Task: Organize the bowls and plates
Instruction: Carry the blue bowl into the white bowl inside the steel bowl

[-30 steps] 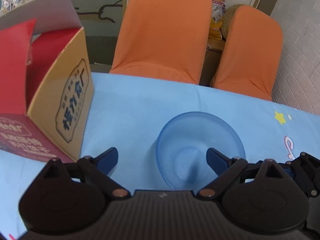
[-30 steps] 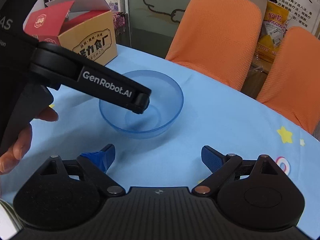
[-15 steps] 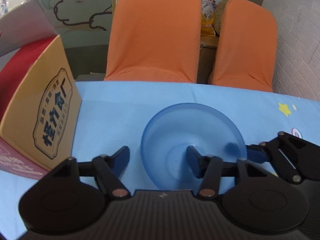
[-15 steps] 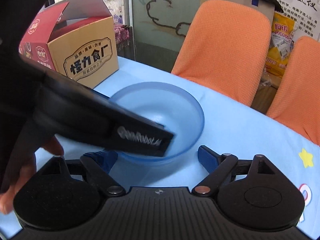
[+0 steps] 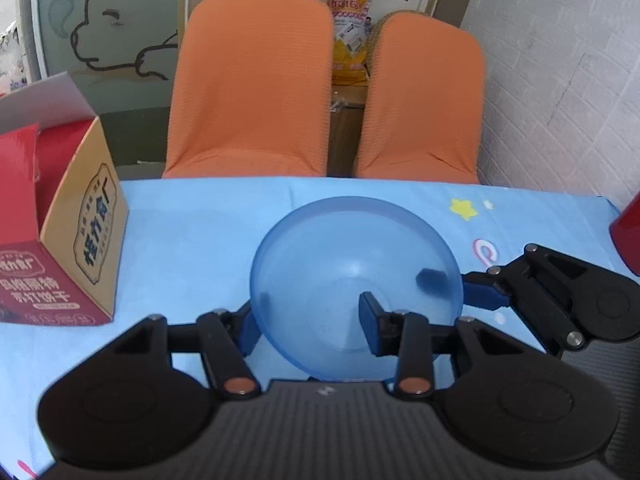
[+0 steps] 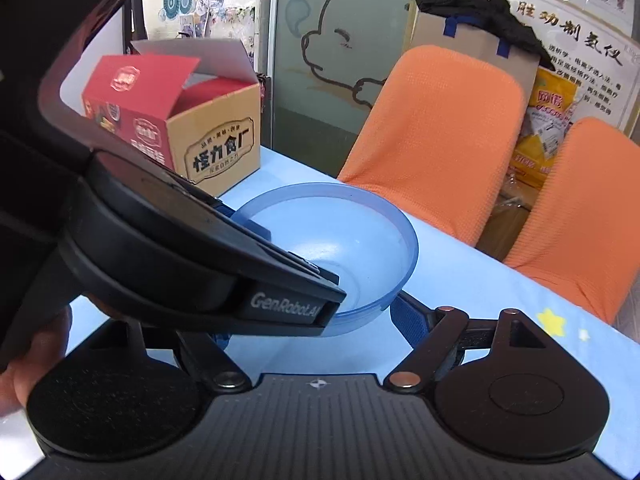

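A translucent blue bowl (image 5: 354, 272) (image 6: 340, 240) sits on the light blue tablecloth (image 5: 200, 232). My left gripper (image 5: 308, 316) straddles the bowl's near-left rim: one finger is outside the wall, the other inside the bowl. The jaws stand partly closed around the wall; firm contact is unclear. My right gripper (image 6: 316, 320) is open right at the bowl's near side, and it shows in the left wrist view (image 5: 484, 292) with a blue fingertip at the bowl's right rim. The left gripper's body hides the right gripper's left finger.
An open red and tan cardboard box (image 5: 60, 240) (image 6: 176, 128) stands on the table to the left. Two orange chairs (image 5: 256, 88) stand behind the far table edge. A red object (image 5: 628, 232) is at the right edge.
Both grippers have moved in on the bowl. The left jaws have narrowed around its left wall. The right gripper has come up against the bowl's right side.
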`<state>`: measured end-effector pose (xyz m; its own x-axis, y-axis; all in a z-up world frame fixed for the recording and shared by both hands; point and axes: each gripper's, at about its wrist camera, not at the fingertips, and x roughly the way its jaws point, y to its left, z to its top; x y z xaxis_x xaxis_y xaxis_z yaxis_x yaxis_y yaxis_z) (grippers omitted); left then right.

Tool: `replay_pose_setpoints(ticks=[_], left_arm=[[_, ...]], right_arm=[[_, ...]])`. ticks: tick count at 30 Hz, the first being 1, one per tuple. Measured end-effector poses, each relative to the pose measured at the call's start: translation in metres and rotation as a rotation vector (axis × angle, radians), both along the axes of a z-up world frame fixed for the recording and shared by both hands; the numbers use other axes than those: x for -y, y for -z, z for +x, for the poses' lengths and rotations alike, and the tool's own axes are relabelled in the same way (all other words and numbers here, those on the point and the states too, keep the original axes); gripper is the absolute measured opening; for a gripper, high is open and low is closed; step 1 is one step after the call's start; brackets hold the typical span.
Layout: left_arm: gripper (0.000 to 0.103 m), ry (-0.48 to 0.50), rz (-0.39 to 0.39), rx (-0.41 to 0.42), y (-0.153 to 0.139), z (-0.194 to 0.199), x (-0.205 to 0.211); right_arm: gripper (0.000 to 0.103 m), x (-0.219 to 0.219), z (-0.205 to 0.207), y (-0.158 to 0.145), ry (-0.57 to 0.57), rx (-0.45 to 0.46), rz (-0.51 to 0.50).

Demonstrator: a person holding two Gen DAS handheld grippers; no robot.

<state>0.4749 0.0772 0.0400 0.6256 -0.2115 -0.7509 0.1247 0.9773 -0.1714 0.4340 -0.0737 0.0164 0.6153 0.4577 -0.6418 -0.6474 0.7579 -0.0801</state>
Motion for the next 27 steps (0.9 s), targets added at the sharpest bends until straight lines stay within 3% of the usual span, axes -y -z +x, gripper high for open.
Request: replay_pose_setpoints(ticks=[6, 11, 20, 27], left_arm=[[0.039, 0.077, -0.028, 0.050, -0.034, -0.059, 0.046], [0.041, 0.167, -0.029, 0.056, -0.041, -0.118, 0.096], [0.049, 0.300, 0.015, -0.005, -0.006, -0.206, 0.159], [0.055, 0.324, 0.070, -0.048, 0.024, -0.221, 0.171]], right_arm=[[0.068, 0.047, -0.058, -0.033, 0.040, 0.036, 0.011], [0.068, 0.093, -0.119, -0.044, 0.092, 0.029, 0.009], [0.068, 0.147, -0.213, -0.016, 0.172, -0.046, -0.010], [0.068, 0.158, -0.236, 0.009, 0.187, -0.073, 0.009]])
